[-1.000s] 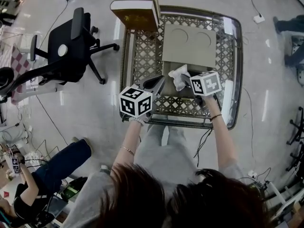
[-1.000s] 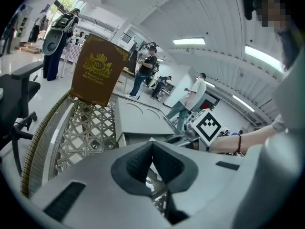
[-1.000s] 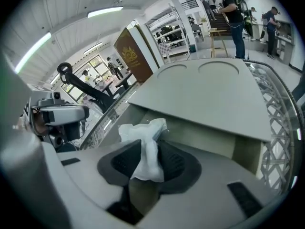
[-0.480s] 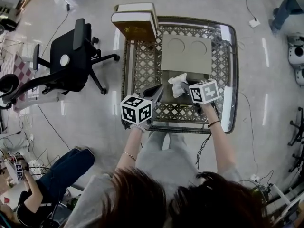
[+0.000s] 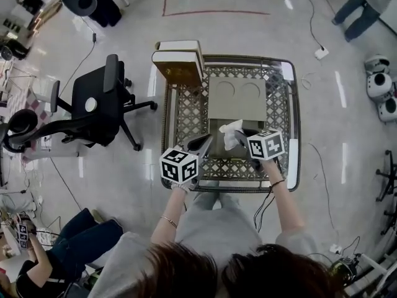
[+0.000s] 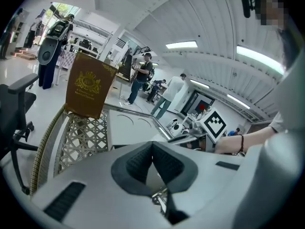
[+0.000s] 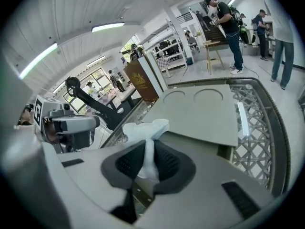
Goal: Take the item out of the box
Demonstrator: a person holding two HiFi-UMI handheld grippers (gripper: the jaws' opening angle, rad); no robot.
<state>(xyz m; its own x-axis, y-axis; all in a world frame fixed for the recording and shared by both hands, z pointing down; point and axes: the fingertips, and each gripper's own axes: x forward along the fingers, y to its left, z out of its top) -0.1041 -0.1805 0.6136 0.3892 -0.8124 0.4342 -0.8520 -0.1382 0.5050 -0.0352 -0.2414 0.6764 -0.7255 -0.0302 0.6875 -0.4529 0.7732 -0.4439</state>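
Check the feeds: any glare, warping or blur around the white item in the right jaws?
Head view: evenly lit and sharp, with bright light streaks glaring off the floor. Right gripper view: heavy fisheye with dark corners, yet the white crumpled item that the jaws have just closed on is crisp, not blown out. Left gripper view: same fisheye, a mosaic patch top right.

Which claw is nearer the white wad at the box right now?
Right. The right claw, whose jaws have just been closing, pinches the white wad over the open box; the left claw sits to the wad's left, apart from it.
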